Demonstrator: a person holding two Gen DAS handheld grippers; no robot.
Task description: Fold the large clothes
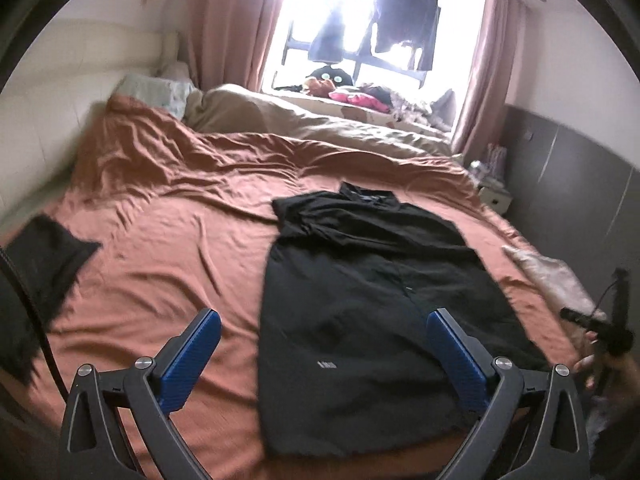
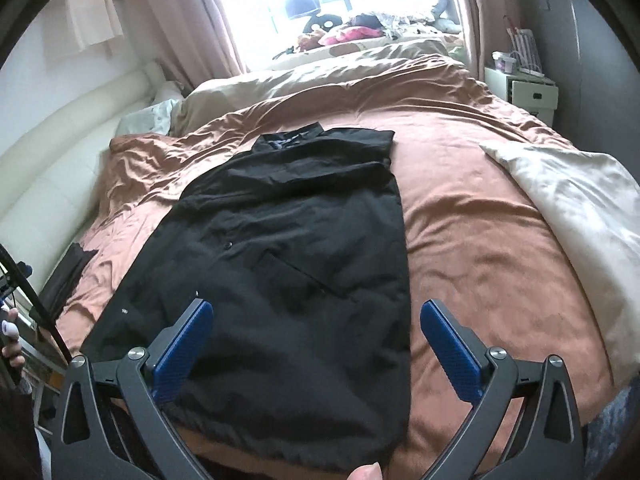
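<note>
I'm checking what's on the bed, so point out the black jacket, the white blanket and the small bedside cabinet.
black jacket (image 2: 288,240): right wrist view, middle of its front.
white blanket (image 2: 580,208): right wrist view, middle of the cloth.
bedside cabinet (image 2: 534,96): right wrist view, its drawer front.

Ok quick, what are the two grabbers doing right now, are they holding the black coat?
Left gripper: jaws wide open, holding nothing, above the black coat.
Right gripper: jaws wide open, holding nothing, also above the coat.

Rust bedsheet (image 1: 168,216), beige duvet (image 2: 320,68), bright window (image 1: 360,20).
</note>
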